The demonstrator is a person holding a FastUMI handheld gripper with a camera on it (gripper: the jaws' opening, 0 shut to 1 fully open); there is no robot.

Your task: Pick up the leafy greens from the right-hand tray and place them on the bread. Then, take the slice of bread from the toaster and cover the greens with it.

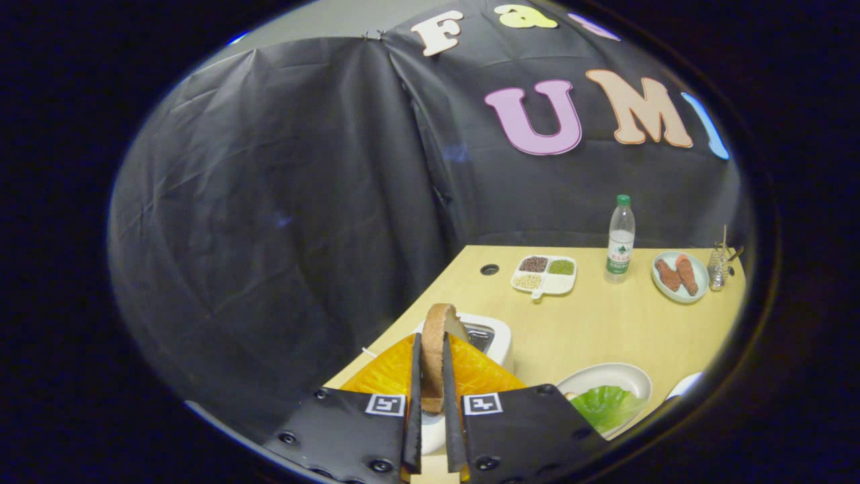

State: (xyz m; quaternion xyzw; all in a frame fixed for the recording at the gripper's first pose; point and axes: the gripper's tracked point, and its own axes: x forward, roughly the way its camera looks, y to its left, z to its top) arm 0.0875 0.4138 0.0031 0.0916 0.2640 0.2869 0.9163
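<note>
My gripper (431, 346) is shut on a slice of bread (437, 336), which stands on edge between the two fingers above the white toaster (494, 339). The slice's brown crust rises past the fingertips, clear of the toaster's slot. To the right of the fingers a white plate (621, 374) holds the leafy greens (608, 407); whatever bread lies under them is hidden.
On the wooden table (578, 329) beyond stand a divided white dish of grains (544, 274), a water bottle (620, 238), a plate with brown food (680, 275) and a small glass holder (719, 265). A cable hole (490, 269) sits near the far edge. Another white dish edge (685, 385) lies right of the greens.
</note>
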